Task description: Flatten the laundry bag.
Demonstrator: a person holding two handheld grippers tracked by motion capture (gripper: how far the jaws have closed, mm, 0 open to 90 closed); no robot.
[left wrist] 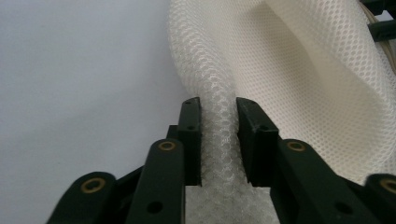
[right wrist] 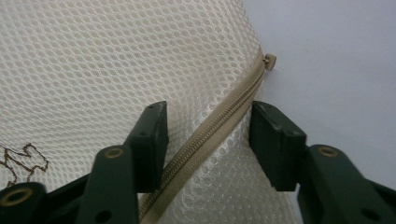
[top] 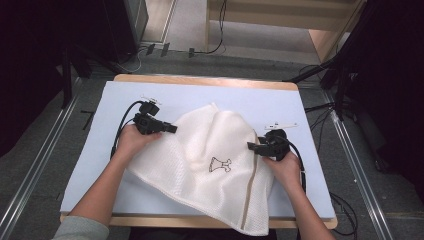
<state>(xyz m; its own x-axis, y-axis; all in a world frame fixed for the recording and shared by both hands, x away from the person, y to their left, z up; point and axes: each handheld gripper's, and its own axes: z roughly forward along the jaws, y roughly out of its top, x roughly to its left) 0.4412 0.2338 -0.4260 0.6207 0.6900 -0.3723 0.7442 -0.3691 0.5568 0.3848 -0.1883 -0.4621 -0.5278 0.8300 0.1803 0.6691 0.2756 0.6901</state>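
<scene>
White mesh laundry bag [top: 210,165] lies on the bench [top: 90,165]. Left hand-held gripper [left wrist: 218,140] pinches a fold at its edge. Right hand-held gripper [right wrist: 208,144] is spread around the tan zipper [right wrist: 219,128], not pinching; the thin mesh could slip out.

I see a table [top: 200,97] with a pale blue-grey top and a light wooden edge showing along its far side and near corners. A white mesh bag [top: 210,155] lies directly on it, rumpled, covering the middle and hanging over the near edge. A beige zipper [top: 250,192] runs down the bag's right part; a small brown emblem [top: 220,164] marks its centre.
</scene>
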